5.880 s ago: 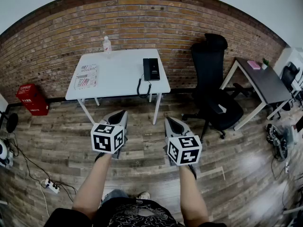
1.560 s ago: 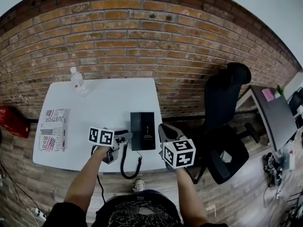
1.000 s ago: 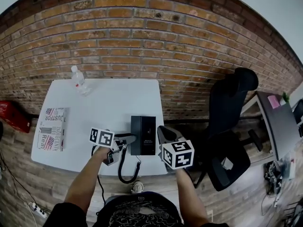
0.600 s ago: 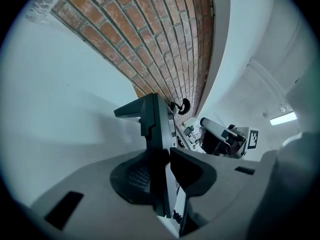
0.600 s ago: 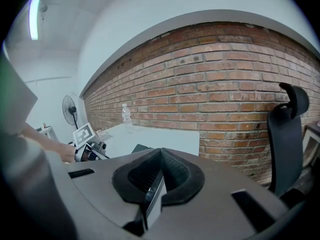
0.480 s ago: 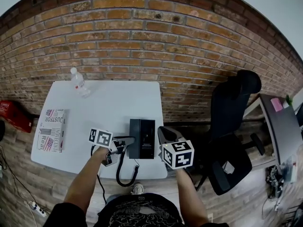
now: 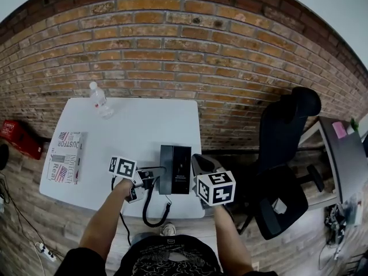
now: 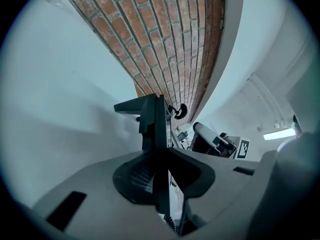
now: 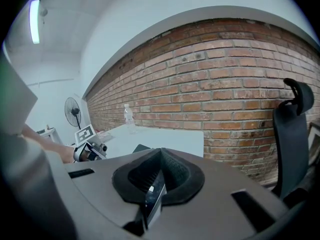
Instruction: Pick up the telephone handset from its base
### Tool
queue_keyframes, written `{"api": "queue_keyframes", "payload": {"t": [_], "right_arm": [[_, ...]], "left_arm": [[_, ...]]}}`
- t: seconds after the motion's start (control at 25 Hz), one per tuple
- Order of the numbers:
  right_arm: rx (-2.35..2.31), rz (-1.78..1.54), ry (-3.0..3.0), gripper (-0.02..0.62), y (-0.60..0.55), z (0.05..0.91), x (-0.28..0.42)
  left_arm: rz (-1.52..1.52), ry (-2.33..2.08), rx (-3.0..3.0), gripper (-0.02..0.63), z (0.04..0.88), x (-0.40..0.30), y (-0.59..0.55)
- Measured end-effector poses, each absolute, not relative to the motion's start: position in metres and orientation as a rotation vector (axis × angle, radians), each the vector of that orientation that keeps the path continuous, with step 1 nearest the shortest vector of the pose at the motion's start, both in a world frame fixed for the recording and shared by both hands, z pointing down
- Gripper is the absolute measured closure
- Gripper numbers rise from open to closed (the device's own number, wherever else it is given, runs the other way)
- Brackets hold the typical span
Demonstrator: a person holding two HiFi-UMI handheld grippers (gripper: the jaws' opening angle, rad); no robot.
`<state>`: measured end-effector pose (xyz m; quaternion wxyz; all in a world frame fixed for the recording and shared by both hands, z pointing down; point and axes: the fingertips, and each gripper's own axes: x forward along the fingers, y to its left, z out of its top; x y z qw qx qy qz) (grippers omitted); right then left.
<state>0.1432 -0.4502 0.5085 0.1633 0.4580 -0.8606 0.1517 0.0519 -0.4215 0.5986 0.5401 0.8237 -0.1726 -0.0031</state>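
Black handset [image 7: 168, 160], table [image 7: 144, 125] edge; left tool [image 7: 156, 171] seemingly clamped.

Both forearms reach forward. The left gripper [image 7: 156, 171], rolled onto its side, has just been closing its jaws, and the telephone handset [image 8: 154, 124] is pinched between its fingers. To their right the right gripper [image 7: 196, 157] hovers, jaws together with nothing between them.

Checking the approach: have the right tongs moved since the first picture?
Yes. The right tongs were over the floor, short of the table; now they are forward at its right edge, just right of the telephone.
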Motion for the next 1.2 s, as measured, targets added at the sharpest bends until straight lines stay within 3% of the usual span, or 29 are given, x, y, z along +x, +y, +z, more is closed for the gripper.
{"api": "queue_keyframes", "payload": {"t": [0.56,1.2], "right_arm": [[1.298,0.429,-2.471,0.595,-0.437,0.503,0.132],[1.149,0.391,-2.556,0.595,-0.406,0.484,0.058]], "left_arm": [[-0.093,-0.475,1.964,0.532,0.587,0.041,-0.412],[-0.240,-0.629,1.997,0.532,0.538,-0.028,-0.380]]}}
